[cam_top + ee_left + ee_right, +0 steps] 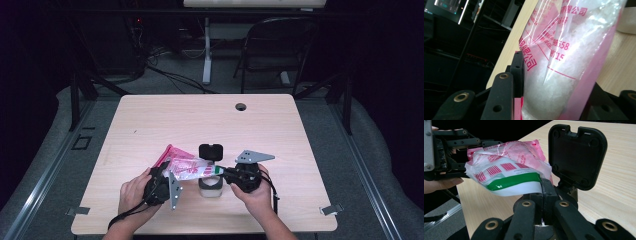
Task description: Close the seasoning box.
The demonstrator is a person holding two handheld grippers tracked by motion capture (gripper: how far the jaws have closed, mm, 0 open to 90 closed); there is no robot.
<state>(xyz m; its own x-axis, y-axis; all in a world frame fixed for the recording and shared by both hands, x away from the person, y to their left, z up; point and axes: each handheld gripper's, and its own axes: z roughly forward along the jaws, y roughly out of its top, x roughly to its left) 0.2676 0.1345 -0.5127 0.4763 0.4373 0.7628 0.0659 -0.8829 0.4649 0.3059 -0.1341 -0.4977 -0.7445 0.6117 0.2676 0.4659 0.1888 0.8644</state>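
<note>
A pink and clear plastic bag [186, 167] with red print hangs stretched between my two grippers above the table's front middle. It holds white grains [554, 75]. My left gripper [166, 170] is shut on its pink end, the bag filling the gap between the jaws [556, 82]. My right gripper [223, 171] is shut on the end with the green stripe [511, 181], its jaws pressed together [545, 186]. Just behind and under the bag stands a pale container [210, 189] with its black flip lid [210, 151] raised [576, 155].
The wooden table [200, 120] has a round cable hole [241, 106] near its far edge. A folding chair [275, 45] and desk legs stand beyond it. The left hand and its gripper [449, 152] sit at the left of the right gripper view.
</note>
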